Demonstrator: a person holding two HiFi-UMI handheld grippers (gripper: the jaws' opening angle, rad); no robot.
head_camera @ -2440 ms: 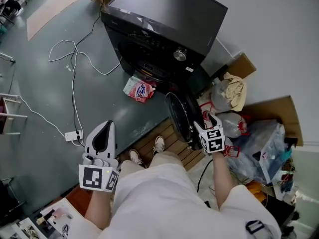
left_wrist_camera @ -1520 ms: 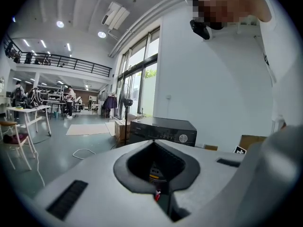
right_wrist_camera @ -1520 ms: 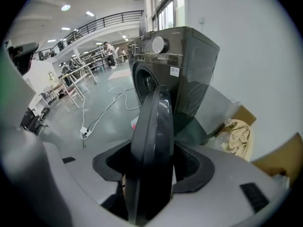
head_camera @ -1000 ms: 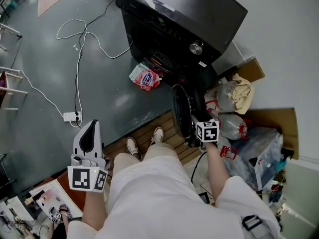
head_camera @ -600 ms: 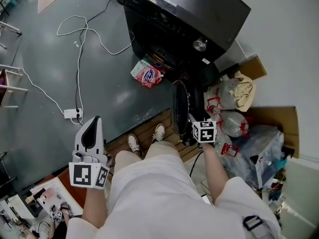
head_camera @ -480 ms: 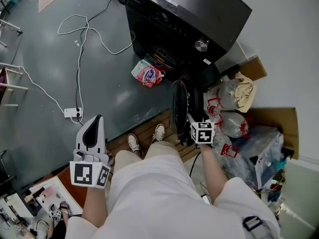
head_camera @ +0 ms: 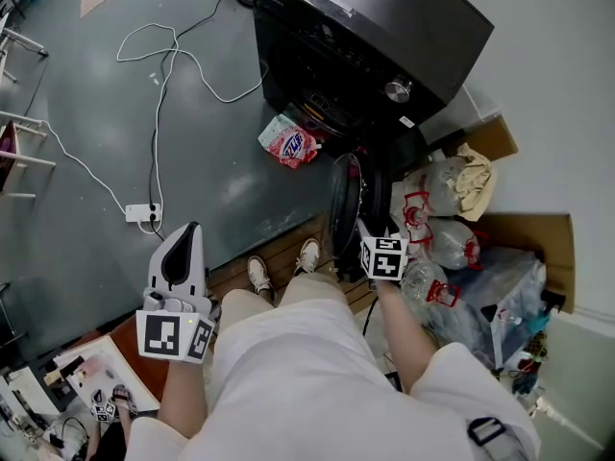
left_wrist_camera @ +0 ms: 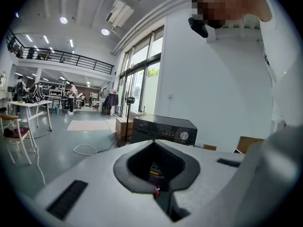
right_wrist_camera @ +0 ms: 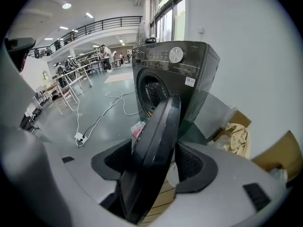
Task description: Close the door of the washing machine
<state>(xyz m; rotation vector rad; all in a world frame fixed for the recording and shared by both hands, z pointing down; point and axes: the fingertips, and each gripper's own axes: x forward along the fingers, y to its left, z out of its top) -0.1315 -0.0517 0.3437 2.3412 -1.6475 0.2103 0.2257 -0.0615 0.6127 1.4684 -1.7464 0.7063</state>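
1. The round black plastic door (head_camera: 344,205) of the washing machine is open. It sticks out from the front of the big black box-shaped washing machine (head_camera: 384,27). From the head view it is seen edge-on, so it looks thin.
2. The long side of the door runs from the machine toward the person's feet. The hinge end seems to be at the machine. The free end is close to the person.
3. In the right gripper view the dark round hole (right_wrist_camera: 150,91) in the machine's front lies to the left of the door (right_wrist_camera: 158,126). I think the free end must swing left and away to cover that hole.
4. The grey and white right gripper (head_camera: 363,230) is at the free end. Its 2 jaws are spread wide, 1 on each side of the door's rim. They have just been opening. The pads sit very close to the rim but do not seem to squeeze it.
5. The grey and white left gripper (head_camera: 184,233) hangs well apart from the door, far to the left over the grey floor (head_camera: 86,94). Its jaws are pressed together on nothing (left_wrist_camera: 156,192).
6. The right hand is much nearer, so the push looks like its job.
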